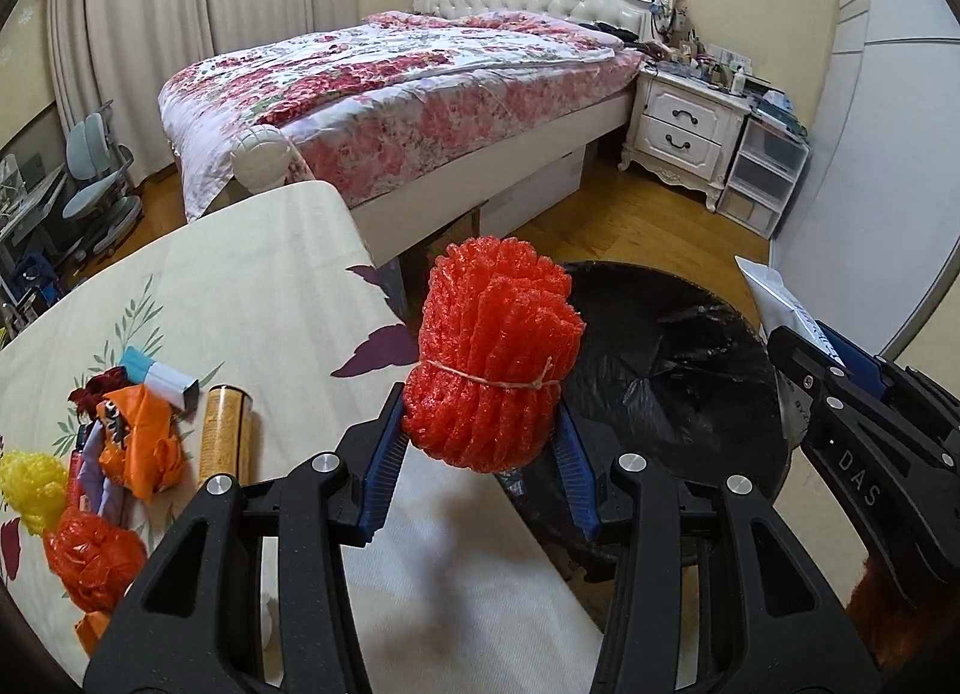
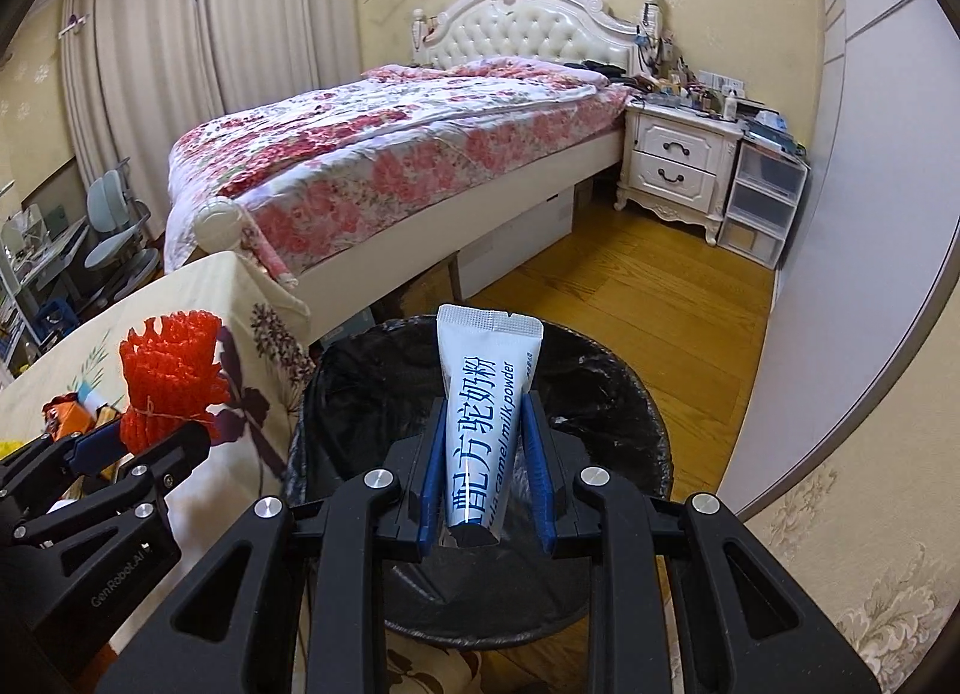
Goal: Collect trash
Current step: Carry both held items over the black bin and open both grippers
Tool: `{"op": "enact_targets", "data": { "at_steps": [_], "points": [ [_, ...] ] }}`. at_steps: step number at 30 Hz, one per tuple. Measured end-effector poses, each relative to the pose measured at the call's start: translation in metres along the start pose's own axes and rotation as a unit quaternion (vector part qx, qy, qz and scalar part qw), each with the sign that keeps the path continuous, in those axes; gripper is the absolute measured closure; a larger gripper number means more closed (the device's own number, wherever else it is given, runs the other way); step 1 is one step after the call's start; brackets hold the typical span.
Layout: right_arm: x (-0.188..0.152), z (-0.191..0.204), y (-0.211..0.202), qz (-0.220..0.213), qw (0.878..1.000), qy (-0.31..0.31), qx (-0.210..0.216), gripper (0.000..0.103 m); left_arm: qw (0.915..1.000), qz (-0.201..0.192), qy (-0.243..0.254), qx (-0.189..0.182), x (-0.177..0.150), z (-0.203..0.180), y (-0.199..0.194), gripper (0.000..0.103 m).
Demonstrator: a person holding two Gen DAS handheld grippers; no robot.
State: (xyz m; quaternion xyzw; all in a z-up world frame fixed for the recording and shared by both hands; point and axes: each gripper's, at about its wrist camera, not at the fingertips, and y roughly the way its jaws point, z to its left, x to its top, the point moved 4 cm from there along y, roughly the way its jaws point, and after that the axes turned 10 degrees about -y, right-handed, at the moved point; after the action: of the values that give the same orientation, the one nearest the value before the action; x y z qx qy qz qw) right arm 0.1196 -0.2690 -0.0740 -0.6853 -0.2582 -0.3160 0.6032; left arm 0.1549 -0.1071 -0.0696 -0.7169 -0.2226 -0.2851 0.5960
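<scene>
My left gripper is shut on a red foam net bundle tied with a rubber band, held at the table's right edge beside the bin. My right gripper is shut on a white camel milk powder sachet, held upright over the black-lined trash bin. The bin also shows in the left wrist view, with the right gripper and its sachet above its right side. The left gripper with the red bundle shows at the left of the right wrist view.
The table with a floral cloth carries more trash at its left: an orange wrapper, a gold tube, a white-blue box, a yellow net and a red net. A bed and nightstand stand behind.
</scene>
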Motion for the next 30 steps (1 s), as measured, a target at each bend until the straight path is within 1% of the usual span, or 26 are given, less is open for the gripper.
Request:
{"op": "enact_targets", "data": {
  "at_steps": [7, 12, 21, 23, 25, 26, 27, 28, 29, 30],
  "points": [
    [0.000, -0.013, 0.016, 0.011, 1.000, 0.013, -0.009, 0.078, 0.9999, 0.010, 0.008, 0.004, 0.009, -0.017, 0.025, 0.058],
    [-0.001, -0.022, 0.028, 0.023, 0.999, 0.023, -0.016, 0.078, 0.9996, 0.021, 0.018, 0.006, 0.009, -0.029, 0.042, 0.058],
    [-0.006, -0.040, 0.042, 0.040, 0.998, 0.041, -0.025, 0.078, 0.9990, 0.033, 0.029, 0.011, 0.013, -0.043, 0.057, 0.057],
    [-0.006, -0.040, 0.043, 0.041, 0.998, 0.040, -0.025, 0.078, 0.9990, 0.032, 0.030, 0.011, 0.014, -0.045, 0.058, 0.053],
    [-0.006, -0.041, 0.042, 0.039, 0.998, 0.037, -0.030, 0.072, 0.9989, 0.032, 0.031, 0.012, 0.014, -0.045, 0.058, 0.043],
    [-0.006, -0.041, 0.041, 0.039, 0.998, 0.037, -0.034, 0.070, 0.9990, 0.031, 0.030, 0.013, 0.014, -0.045, 0.058, 0.040],
    [-0.006, -0.042, 0.041, 0.039, 0.998, 0.039, -0.036, 0.067, 0.9991, 0.030, 0.028, 0.014, 0.015, -0.044, 0.057, 0.034],
    [-0.006, -0.043, 0.041, 0.039, 0.998, 0.041, -0.037, 0.059, 0.9992, 0.028, 0.026, 0.015, 0.016, -0.044, 0.056, 0.028],
    [-0.006, -0.045, 0.040, 0.038, 0.997, 0.045, -0.039, 0.054, 0.9993, 0.026, 0.023, 0.016, 0.016, -0.044, 0.056, 0.025],
    [-0.006, -0.047, 0.040, 0.037, 0.997, 0.048, -0.041, 0.053, 0.9994, 0.024, 0.021, 0.016, 0.017, -0.043, 0.055, 0.023]
  ]
}}
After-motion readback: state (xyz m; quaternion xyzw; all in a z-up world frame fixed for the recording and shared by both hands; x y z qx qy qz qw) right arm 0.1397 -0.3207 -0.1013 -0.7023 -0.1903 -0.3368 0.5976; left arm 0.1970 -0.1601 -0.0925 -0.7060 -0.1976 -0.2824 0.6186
